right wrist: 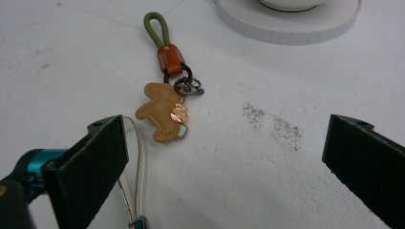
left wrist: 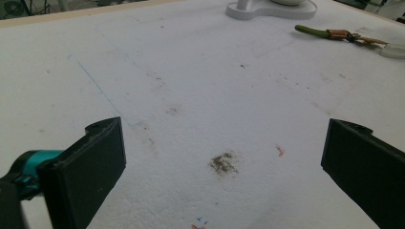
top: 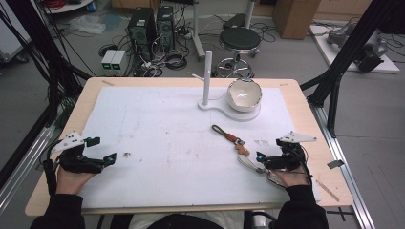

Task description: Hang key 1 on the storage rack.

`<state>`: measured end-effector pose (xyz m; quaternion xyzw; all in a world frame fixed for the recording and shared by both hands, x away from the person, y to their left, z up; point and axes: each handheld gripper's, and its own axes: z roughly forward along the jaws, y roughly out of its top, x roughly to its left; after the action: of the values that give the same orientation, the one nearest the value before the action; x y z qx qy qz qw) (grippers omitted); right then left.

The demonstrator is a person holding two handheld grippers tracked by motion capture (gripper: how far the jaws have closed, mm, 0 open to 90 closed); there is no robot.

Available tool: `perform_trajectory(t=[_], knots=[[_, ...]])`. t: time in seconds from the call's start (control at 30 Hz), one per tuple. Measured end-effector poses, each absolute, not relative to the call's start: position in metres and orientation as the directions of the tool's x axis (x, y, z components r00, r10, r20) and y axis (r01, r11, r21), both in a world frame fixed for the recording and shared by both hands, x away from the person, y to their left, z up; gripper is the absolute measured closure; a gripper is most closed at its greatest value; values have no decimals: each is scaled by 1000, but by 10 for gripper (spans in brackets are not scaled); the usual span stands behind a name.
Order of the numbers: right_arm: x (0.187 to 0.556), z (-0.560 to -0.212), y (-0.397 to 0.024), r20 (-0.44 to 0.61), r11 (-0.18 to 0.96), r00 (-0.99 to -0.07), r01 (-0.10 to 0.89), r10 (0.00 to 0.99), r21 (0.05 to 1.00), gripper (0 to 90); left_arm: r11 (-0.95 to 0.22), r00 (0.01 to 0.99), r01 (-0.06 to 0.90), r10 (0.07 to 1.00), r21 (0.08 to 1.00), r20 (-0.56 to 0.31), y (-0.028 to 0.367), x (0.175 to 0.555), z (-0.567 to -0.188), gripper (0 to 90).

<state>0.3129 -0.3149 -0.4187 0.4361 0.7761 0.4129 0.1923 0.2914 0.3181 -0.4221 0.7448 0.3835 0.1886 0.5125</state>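
Observation:
A keychain [top: 231,138] lies on the white foam sheet [top: 157,119] right of centre; it has a green loop, an orange leather tab, a metal ring and a tan dog-shaped charm [right wrist: 162,112]. My right gripper [top: 269,149] rests just right of it, open, with the charm ahead of its left jaw [right wrist: 223,126]. A thin clear wire loop [right wrist: 138,167] lies beside that jaw. My left gripper [top: 102,149] sits open near the sheet's left front [left wrist: 223,131], over bare foam. In the left gripper view the keychain [left wrist: 334,34] is far off.
A white stand with an upright post [top: 206,67] and a white bowl [top: 244,94] on its base sits at the back centre-right. A dark smudge [left wrist: 223,163] marks the foam. Black frame struts [top: 344,62] flank the table; a stool [top: 239,40] and computer towers [top: 143,28] stand behind.

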Motion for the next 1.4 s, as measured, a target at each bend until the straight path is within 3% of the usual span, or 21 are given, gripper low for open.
perform_trajectory(t=[0.63,1.4], knots=[[315,-386,-310,33,281,-536,492,843,824,8,-178,631,369,768,912,-105,318,287,-420,17],[380,-378,-250,-47,488,-651,517,757,703,12,-188,639,372,762,909,-104,317,288,-421,17]])
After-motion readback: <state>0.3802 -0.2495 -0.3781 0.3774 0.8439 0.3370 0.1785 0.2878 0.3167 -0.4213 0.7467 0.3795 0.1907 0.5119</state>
